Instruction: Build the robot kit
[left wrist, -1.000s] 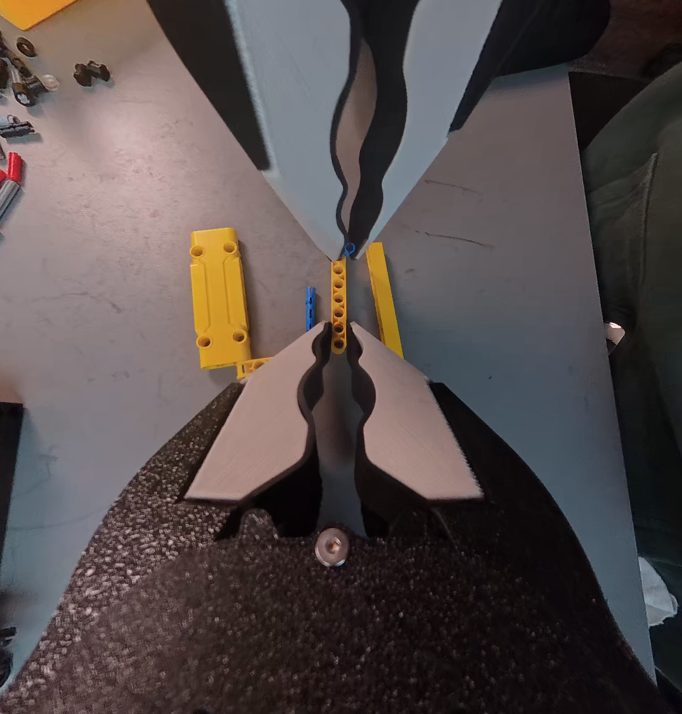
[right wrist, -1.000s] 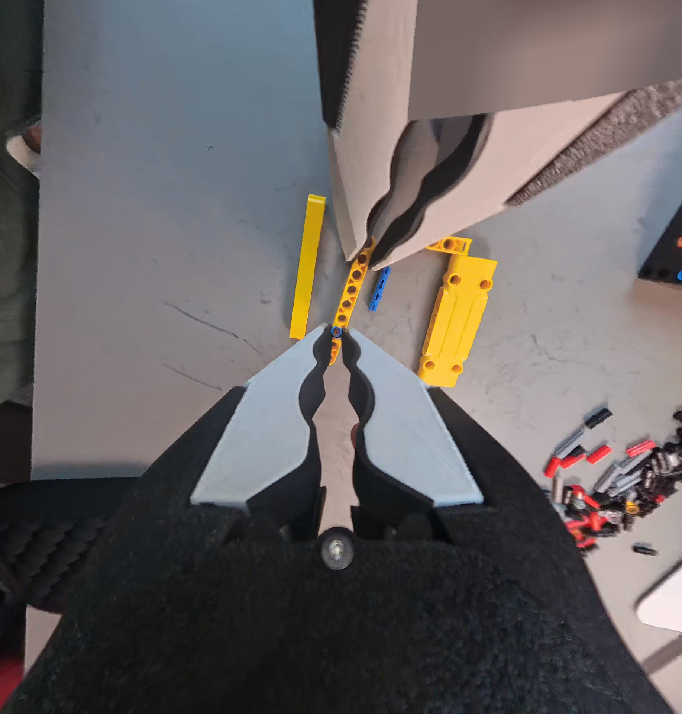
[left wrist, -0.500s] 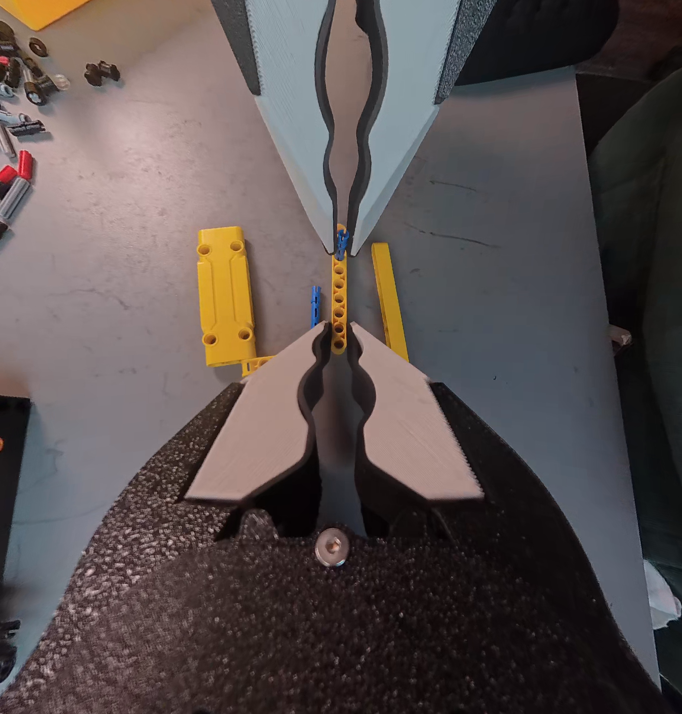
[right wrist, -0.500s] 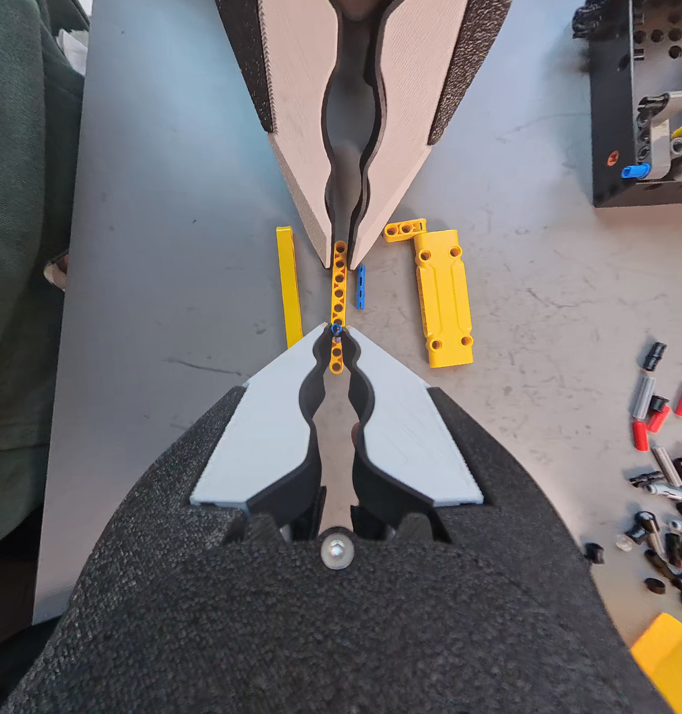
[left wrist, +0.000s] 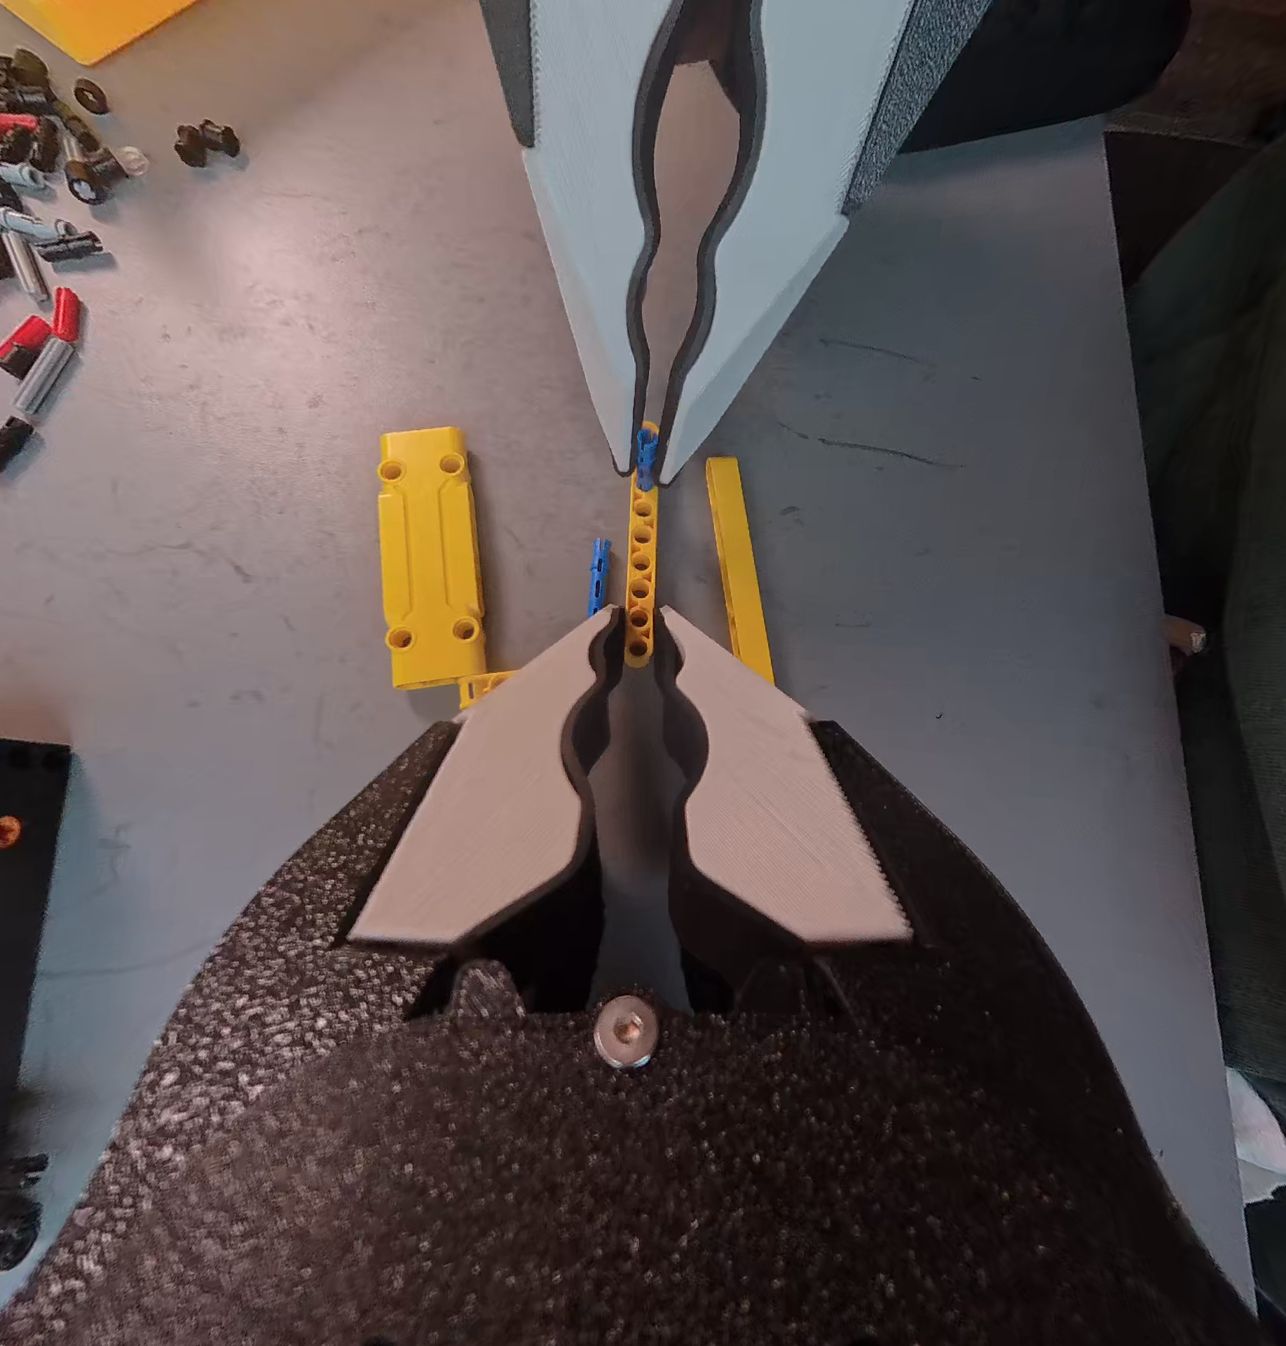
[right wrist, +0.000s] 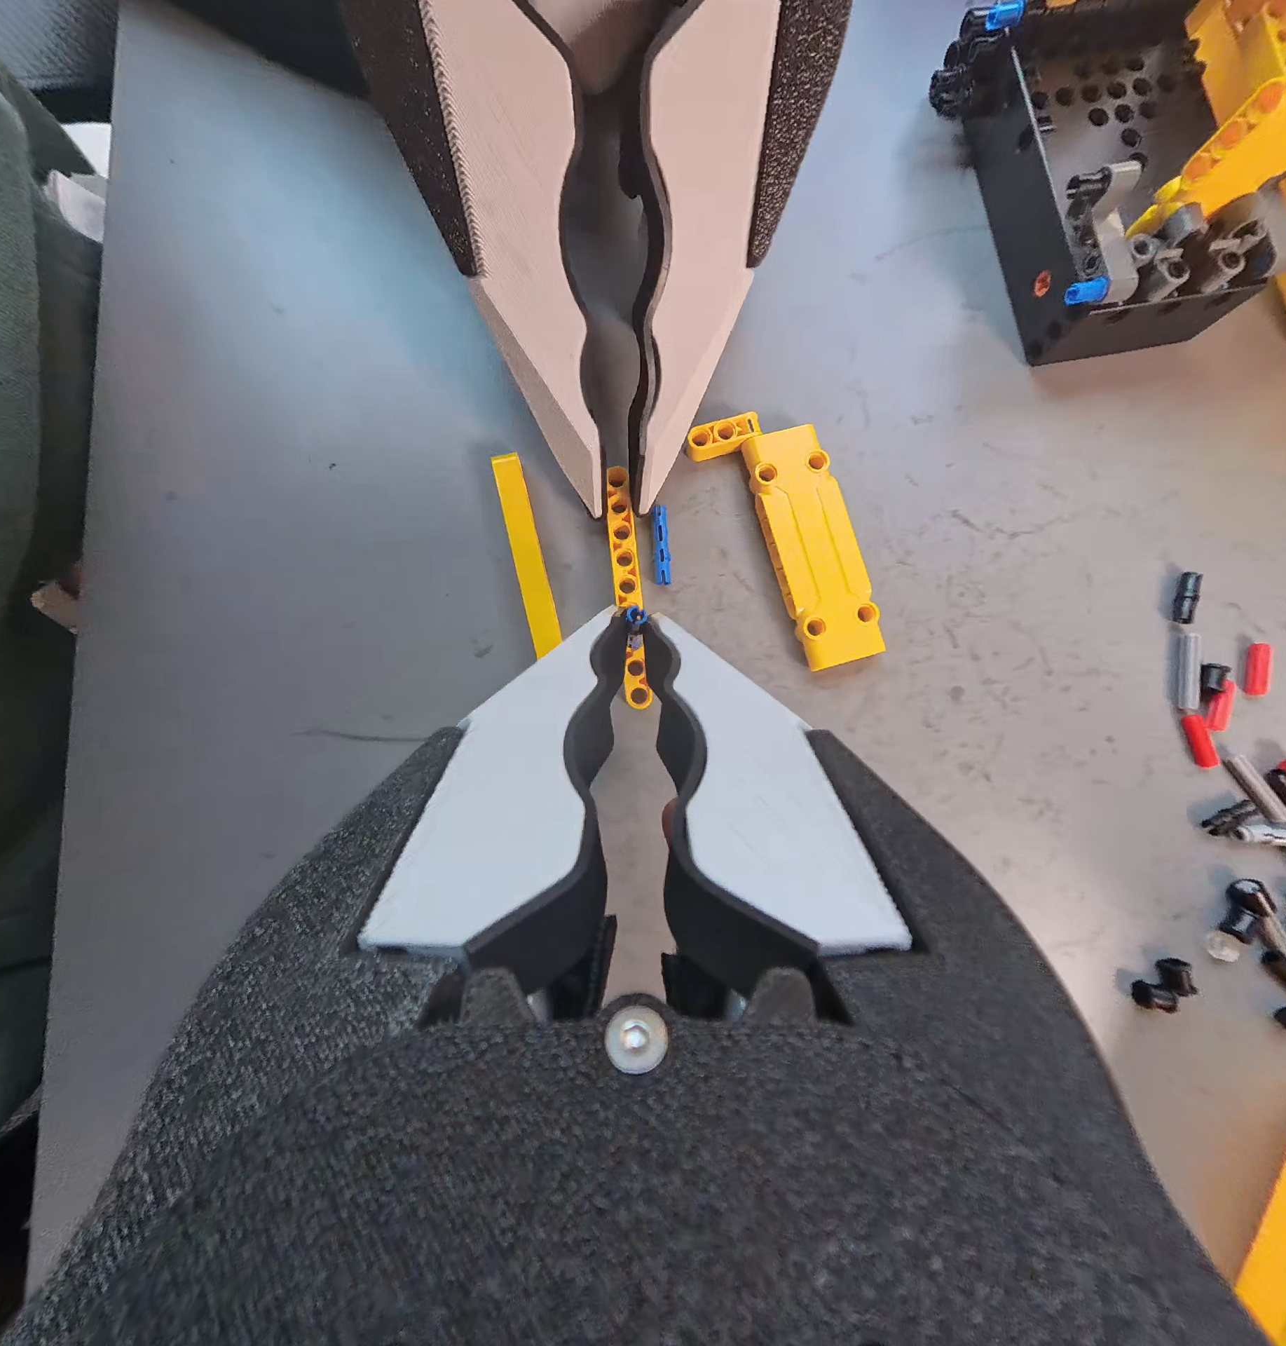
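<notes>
My left gripper (left wrist: 640, 619) clamps the long yellow holed plastic beam (left wrist: 641, 561). My right gripper (right wrist: 634, 619), now squared up head-on from twelve o'clock, pinches a small blue plastic pin (right wrist: 634, 616) above the beam. Nearby lie a yellow panel (left wrist: 428, 557) at nine, a blue axle (left wrist: 598, 575), and a yellow strip (left wrist: 738, 568) at three.

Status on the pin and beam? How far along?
Done: left gripper is shut on one end of the yellow holed beam. In hand: right gripper is shut on a small blue pin at the beam's far end; seating can't be told. Left: a blue axle and yellow panel lie loose.
</notes>
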Demonstrator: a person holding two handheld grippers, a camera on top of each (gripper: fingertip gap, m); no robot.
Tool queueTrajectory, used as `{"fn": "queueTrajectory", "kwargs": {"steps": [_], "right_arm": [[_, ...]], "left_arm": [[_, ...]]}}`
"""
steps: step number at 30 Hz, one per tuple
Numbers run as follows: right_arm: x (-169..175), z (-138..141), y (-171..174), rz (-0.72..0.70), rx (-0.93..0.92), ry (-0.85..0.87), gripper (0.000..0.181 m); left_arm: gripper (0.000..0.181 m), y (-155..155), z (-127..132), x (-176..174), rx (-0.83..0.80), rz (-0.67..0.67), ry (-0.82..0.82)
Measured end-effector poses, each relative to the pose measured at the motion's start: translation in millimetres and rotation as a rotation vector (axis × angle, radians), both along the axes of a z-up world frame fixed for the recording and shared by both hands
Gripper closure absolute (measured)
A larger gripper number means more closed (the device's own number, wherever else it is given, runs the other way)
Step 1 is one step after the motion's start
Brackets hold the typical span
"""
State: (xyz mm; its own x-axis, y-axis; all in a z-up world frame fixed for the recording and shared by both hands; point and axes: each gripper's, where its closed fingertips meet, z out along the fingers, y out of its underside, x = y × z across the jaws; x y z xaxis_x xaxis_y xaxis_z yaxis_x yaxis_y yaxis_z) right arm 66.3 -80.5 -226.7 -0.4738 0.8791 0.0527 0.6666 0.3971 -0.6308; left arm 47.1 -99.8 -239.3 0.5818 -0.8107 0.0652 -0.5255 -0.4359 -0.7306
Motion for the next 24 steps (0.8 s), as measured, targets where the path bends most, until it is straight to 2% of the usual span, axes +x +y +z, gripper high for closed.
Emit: {"fn": "queueTrajectory", "kwargs": {"steps": [2,6,14,17,20,21,22,24], "right_arm": [[1.4,-7.1,1.8,0.0,0.036,-0.005,0.178],[1.1,-6.8,1.5,-0.044,-0.06,0.003,0.178],[1.4,-7.5,1.6,-0.04,-0.034,-0.004,0.178],[1.5,-7.7,1.5,-0.088,-0.09,-0.041,0.178],[3.1,-7.3,-0.3,-0.075,-0.096,-0.086,0.177],[3.7,-6.4,-1.3,-0.055,-0.093,-0.094,0.174],[3.5,-2.5,-4.6,-0.034,-0.11,-0.095,0.162],[-1.4,9.0,-8.6,-0.013,-0.135,-0.09,0.157]], "left_arm": [[0.175,0.0,-0.1,0.2,0.005,-0.001,0.005],[0.175,0.2,-0.2,0.0,0.003,0.003,0.004],[0.175,0.2,-0.2,0.3,0.008,0.0,0.005],[0.175,-0.2,-0.1,0.4,0.009,-0.003,0.005],[0.175,-0.7,-0.2,1.1,0.013,-0.008,0.009],[0.175,-0.9,-0.1,1.2,0.014,-0.009,0.01],[0.175,-0.9,-0.1,1.2,0.015,-0.009,0.01],[0.175,-2.0,0.1,1.5,0.013,-0.017,0.007]]}}
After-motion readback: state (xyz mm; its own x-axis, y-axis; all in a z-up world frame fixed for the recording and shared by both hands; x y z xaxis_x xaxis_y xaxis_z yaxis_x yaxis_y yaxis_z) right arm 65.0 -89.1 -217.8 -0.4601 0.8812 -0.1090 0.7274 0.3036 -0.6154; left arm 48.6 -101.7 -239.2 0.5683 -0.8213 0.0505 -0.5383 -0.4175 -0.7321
